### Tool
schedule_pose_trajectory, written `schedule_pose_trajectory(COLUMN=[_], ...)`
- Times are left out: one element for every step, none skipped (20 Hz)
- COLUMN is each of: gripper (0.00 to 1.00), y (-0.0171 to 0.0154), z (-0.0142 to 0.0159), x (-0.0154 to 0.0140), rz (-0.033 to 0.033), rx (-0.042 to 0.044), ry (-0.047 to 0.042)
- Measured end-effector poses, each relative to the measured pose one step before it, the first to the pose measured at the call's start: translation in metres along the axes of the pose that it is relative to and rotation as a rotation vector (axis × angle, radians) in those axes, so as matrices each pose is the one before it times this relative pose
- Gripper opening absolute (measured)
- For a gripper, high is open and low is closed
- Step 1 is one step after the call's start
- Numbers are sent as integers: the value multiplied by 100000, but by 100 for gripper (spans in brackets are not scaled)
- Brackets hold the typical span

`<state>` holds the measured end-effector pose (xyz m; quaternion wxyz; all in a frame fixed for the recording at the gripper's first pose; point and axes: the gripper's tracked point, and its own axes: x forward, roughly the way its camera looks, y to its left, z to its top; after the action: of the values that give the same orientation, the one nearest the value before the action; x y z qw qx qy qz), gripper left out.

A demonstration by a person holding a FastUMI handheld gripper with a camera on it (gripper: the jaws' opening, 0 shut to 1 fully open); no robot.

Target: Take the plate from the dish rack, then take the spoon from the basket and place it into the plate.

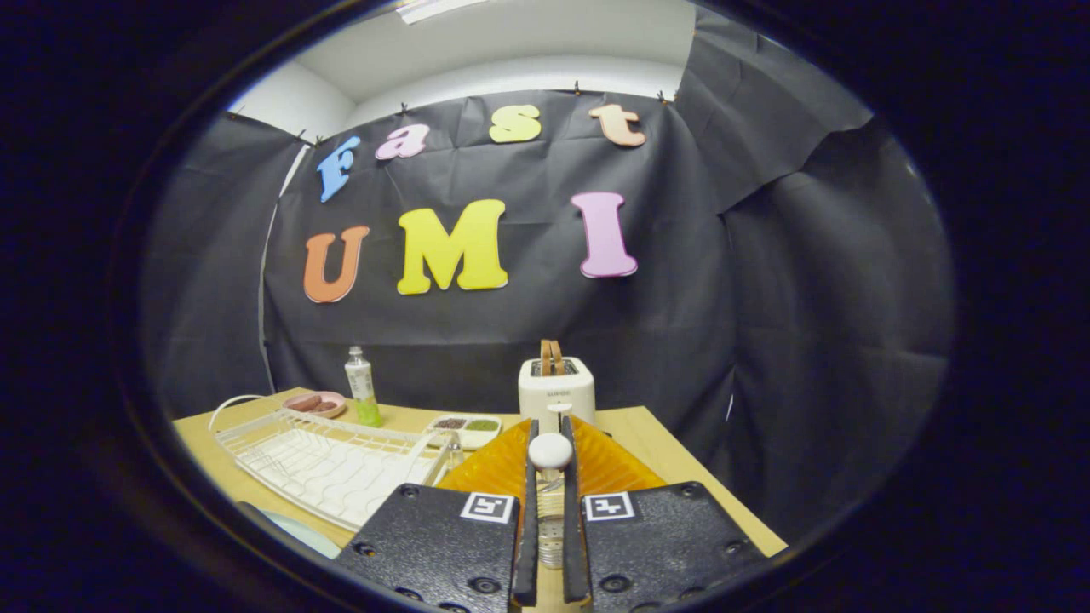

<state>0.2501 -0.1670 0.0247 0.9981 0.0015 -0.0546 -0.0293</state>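
So on the table (656, 430) there's a white toaster (557, 387) at the back with two slices of bread (551, 357) poking out. At its 9 o'clock sits a small white tray (467, 428) with two dips, then a clear bottle (361, 387), then a pink dish (314, 403) with something brown in it.

spoon (550, 451): white, upright, pinched between fingers | basket (502, 464): orange (ribbed), behind | dish rack (328, 464): white wire, left of basket
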Motion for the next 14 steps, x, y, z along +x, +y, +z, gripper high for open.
schedule_pose_trajectory(gripper=[17, 17, 17, 17, 17, 17, 17, 17, 17, 17, 17, 17, 17, 17], y=[473, 486, 624, 874, 790, 1100, 1394, 1722, 1446, 1299, 1401, 1677, 1754, 1646], z=[907, 803, 586, 663, 467, 150, -51, -79, -248, -332, -651, -626, -711, -807], x=[-765, -745, -782, -977, -907, -895, -1105, -927, -884, -589, -780, -560, -395, -459], rz=[-220, -307, 651, 1101, 874, 1249, 2488, 2794, 2107, 1375, 1650, 2120, 2270, 2250], rx=[-510, -692, -865, -510, 52, 1021, 1484, 1529, 950, 270, -486, -371, -205, -155], ry=[-1160, -582, -137, -54, 537, 1148, 1497, 1326, 1150, 1252, 1771, 1774, 1784, 1901])
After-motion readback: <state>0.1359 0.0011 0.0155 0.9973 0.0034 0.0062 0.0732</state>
